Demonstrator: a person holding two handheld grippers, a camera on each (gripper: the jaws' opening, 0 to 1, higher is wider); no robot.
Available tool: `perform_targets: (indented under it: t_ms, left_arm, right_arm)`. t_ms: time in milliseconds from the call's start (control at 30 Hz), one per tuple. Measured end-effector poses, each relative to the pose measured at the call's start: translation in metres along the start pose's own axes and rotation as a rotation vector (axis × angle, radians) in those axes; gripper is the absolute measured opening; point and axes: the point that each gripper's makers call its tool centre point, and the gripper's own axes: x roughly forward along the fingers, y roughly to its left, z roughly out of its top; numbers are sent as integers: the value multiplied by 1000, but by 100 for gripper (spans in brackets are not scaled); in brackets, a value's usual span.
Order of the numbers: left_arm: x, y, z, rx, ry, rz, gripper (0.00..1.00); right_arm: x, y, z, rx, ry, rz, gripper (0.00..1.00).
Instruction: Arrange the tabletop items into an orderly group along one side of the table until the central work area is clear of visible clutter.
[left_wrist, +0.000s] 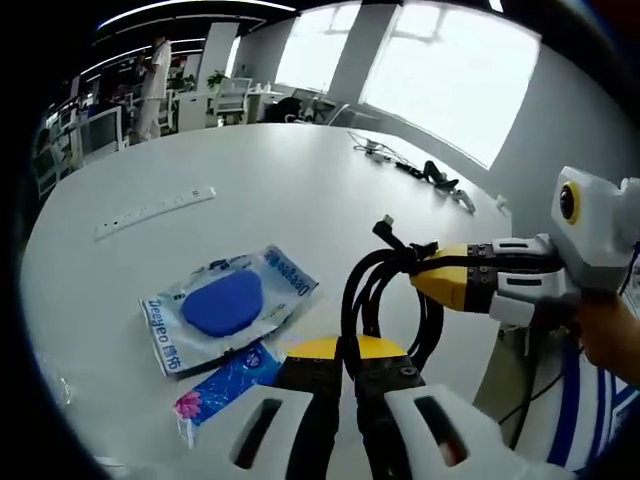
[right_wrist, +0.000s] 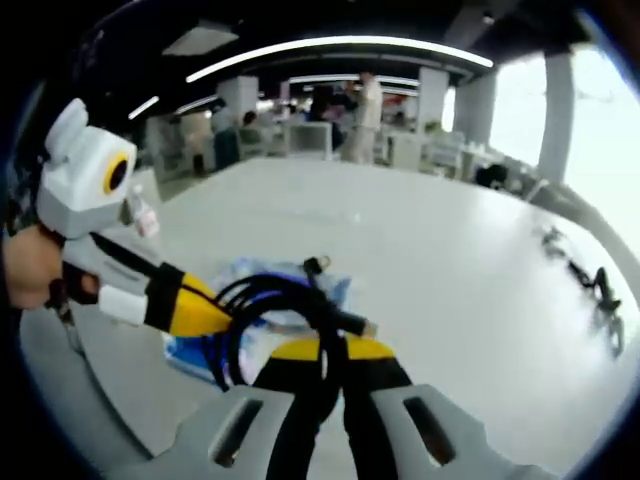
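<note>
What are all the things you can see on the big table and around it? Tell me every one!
cable: one, black, coiled, held between both grippers above the table
pouch: one, clear with a blue pad inside, on the table near the left gripper
tissue pack: one, blue with a pink flower, just beside the pouch
ruler: one, white, farther across the table
far cables: a dark tangle near the table's window edge
table: one, white, round-edged
left hand-held gripper: yellow and black, shut on the cable
right hand-held gripper: yellow and black, shut on the cable
hand: one, holding the right gripper
</note>
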Motion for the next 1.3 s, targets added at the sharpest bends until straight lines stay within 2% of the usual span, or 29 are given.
perform_targets:
  t_ms: [233, 600, 1133, 1233, 1300]
  left_arm:
    - [17, 1, -4, 2, 34, -8, 3]
    - [49, -2, -22, 17, 121, -25, 3]
    - [72, 6, -39, 20, 195, 4, 4]
    - [78, 6, -40, -48, 196, 15, 3]
    - [82, 7, -42, -46, 203, 22, 3]
  right_arm:
    - [8, -11, -12, 18, 23, -9, 3]
    - [22, -26, -42, 42, 82, -11, 3]
    - [45, -33, -64, 53, 126, 10, 3]
    - [49, -38, -68, 58, 140, -6, 4]
    - [51, -38, -72, 53, 152, -11, 4]
